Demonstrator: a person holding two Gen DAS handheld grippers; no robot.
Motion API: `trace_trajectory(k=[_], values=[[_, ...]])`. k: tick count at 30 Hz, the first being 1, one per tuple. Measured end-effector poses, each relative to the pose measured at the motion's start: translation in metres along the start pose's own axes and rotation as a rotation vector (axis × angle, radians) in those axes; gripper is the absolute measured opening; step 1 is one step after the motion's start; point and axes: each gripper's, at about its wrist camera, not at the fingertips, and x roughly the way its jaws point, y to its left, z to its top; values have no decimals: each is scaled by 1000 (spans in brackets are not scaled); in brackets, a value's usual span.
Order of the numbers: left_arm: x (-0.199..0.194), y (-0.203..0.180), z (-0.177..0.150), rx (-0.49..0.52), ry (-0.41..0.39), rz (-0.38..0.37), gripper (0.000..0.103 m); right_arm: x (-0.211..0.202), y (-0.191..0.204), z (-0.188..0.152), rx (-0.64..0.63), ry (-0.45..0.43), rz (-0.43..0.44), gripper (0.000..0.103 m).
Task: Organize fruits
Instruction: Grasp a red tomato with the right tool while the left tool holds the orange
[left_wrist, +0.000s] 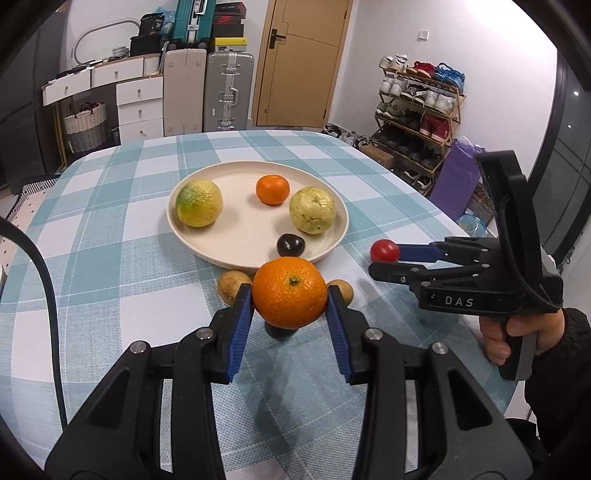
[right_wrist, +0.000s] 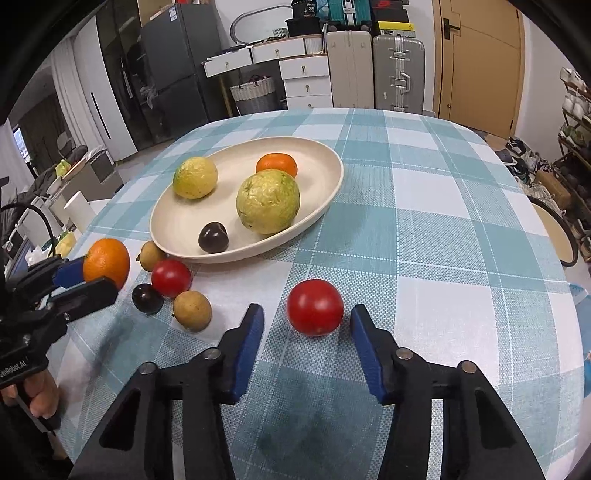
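My left gripper (left_wrist: 290, 295) is shut on a large orange (left_wrist: 290, 291) and holds it above the cloth just in front of the cream plate (left_wrist: 207, 247). It also shows in the right wrist view (right_wrist: 105, 262). The plate (right_wrist: 177, 225) holds two yellow-green guavas (right_wrist: 267, 201), a small orange (right_wrist: 277, 164) and a dark plum (right_wrist: 213, 237). My right gripper (right_wrist: 306, 325) is open, its pads on either side of a red tomato (right_wrist: 314, 307) on the cloth without touching it. In the left wrist view the right gripper (left_wrist: 384, 258) is at that tomato (left_wrist: 384, 251).
Loose fruit lies left of the tomato: a second red tomato (right_wrist: 171, 277), a dark plum (right_wrist: 147, 298) and two brown round fruits (right_wrist: 192, 310). The checked tablecloth (right_wrist: 424, 229) covers a round table. A chair (right_wrist: 554, 236) stands at the right edge.
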Motion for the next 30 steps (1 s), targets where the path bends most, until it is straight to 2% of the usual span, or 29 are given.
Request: trace_trajectory(k=[10,18,30], values=[[-4,11,1,-27,-20,19,36,4,3,3,-22,10,-41,32],[-1,19,5,-51,-30,31,36,-1,3,1,-27,-3,-36,31],[1,32,12,-71,-55,54,37,-29,12,9,-32,-120,10,31]])
